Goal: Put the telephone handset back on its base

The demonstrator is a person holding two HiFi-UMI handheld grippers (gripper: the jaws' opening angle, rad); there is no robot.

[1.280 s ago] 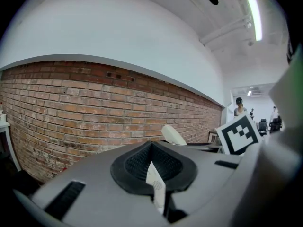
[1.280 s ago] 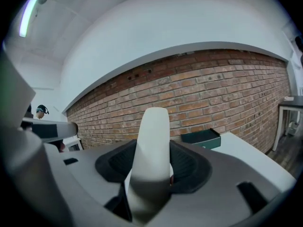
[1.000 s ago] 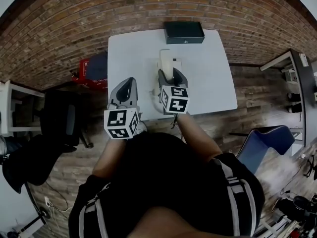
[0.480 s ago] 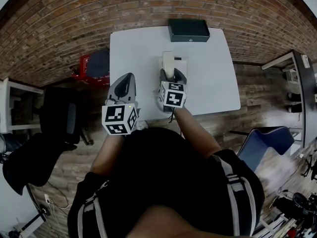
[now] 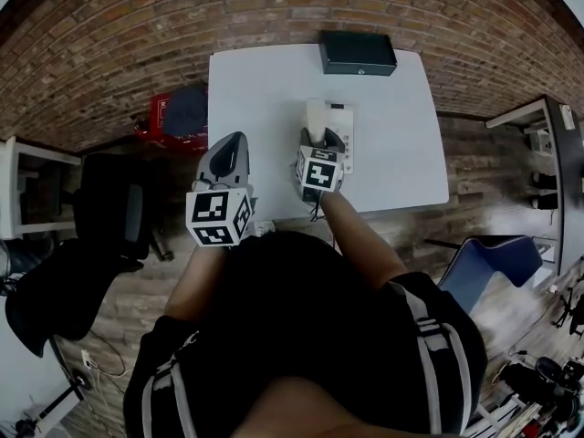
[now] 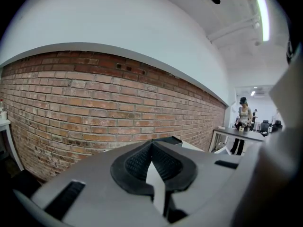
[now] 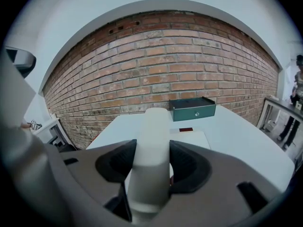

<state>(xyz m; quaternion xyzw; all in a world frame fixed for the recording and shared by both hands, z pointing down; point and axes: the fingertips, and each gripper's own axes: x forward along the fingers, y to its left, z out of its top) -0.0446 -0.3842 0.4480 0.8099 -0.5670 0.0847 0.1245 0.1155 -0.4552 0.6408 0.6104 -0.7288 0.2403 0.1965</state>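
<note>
The handset [image 7: 151,126] is clamped in the right hand-held gripper [image 7: 150,167], its long axis running straight ahead. The base [image 7: 193,136] is judged to lie just ahead and below, on the bench [image 7: 236,126]. The left hand-held gripper [image 6: 154,169] is seen closed and empty, farther from the base.

Cream handset [image 7: 150,155], gripped, extends over white base [image 7: 195,137]'s left side.

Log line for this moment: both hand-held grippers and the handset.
right hand-held gripper: shut on handset | handset: over base | left hand-held gripper: shut, empty | step: handset not yet released
</note>
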